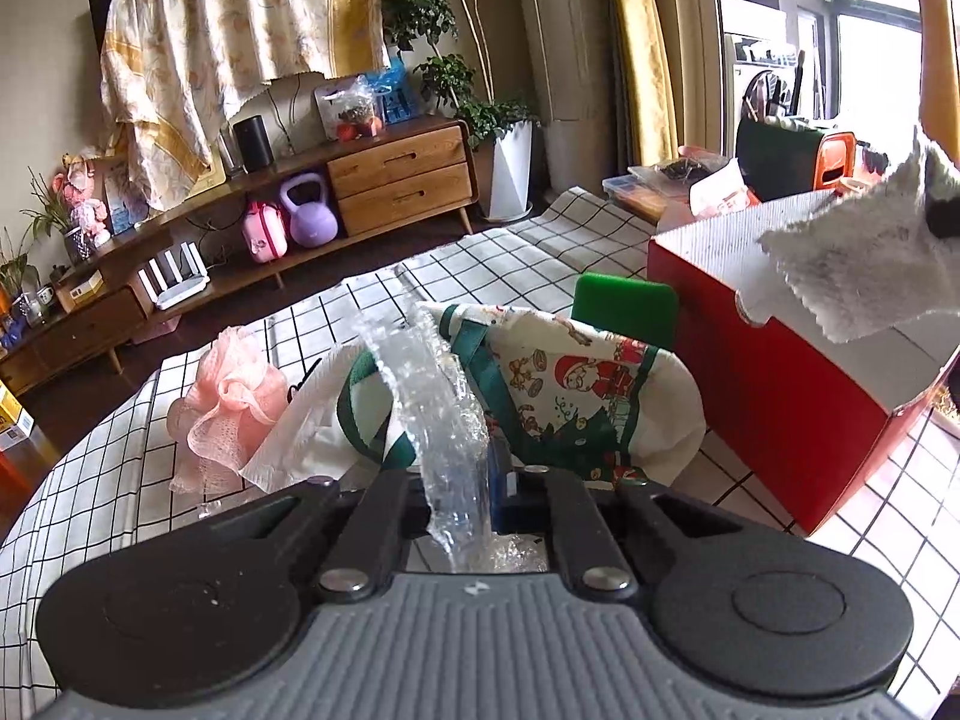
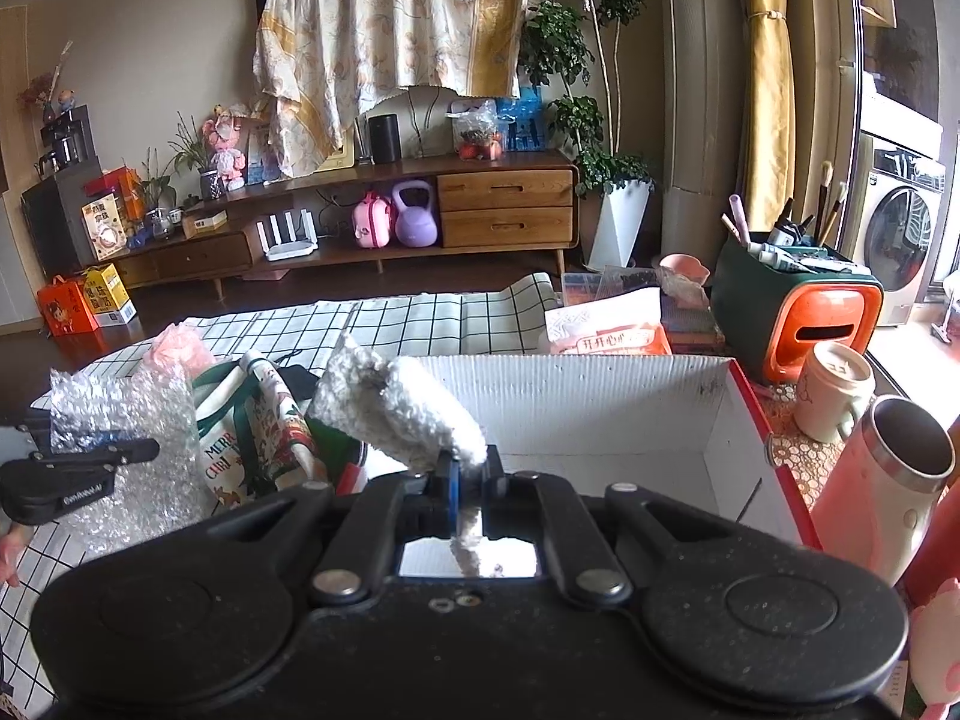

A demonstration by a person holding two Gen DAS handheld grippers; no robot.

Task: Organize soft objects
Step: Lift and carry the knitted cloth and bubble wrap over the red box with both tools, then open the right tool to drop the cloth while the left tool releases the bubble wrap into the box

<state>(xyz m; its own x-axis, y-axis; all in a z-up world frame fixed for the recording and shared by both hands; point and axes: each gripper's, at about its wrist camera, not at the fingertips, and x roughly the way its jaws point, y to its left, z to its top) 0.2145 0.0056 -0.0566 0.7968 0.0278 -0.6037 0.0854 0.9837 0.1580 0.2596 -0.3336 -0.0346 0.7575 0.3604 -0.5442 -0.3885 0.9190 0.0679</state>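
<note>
Your left gripper [image 1: 474, 504] is pinched on a crumpled sheet of clear bubble wrap [image 1: 435, 414], which rises from between its fingers over the grid-patterned tabletop [image 1: 120, 480]. Only the left wrist view shows that grip close up; the right wrist view shows the same left gripper [image 2: 90, 462] from the side, with the bubble wrap [image 2: 120, 420] bunched around it at the left edge.

Your right gripper [image 2: 462, 480] is clamped on a fluffy white towel rag [image 2: 402, 408], held up just in front of the open red cardboard box with the white corrugated inside [image 2: 600, 408]. In the left wrist view that rag [image 1: 858, 264] hangs at the far right above the box [image 1: 780, 396], and the box's red outer wall shows only there.

Between your two grippers lies a white cloth bag with green straps and a Christmas print [image 1: 576, 396], touching the bubble wrap. The left wrist view alone shows a green sponge block [image 1: 624, 306] behind the bag and a pink mesh bath pouf [image 1: 222, 402] to its left on a white tissue-like sheet [image 1: 300, 438]. The right wrist view alone shows a white mug [image 2: 834, 390] and a pink steel-rimmed tumbler [image 2: 894, 474] to the right of the box.
</note>
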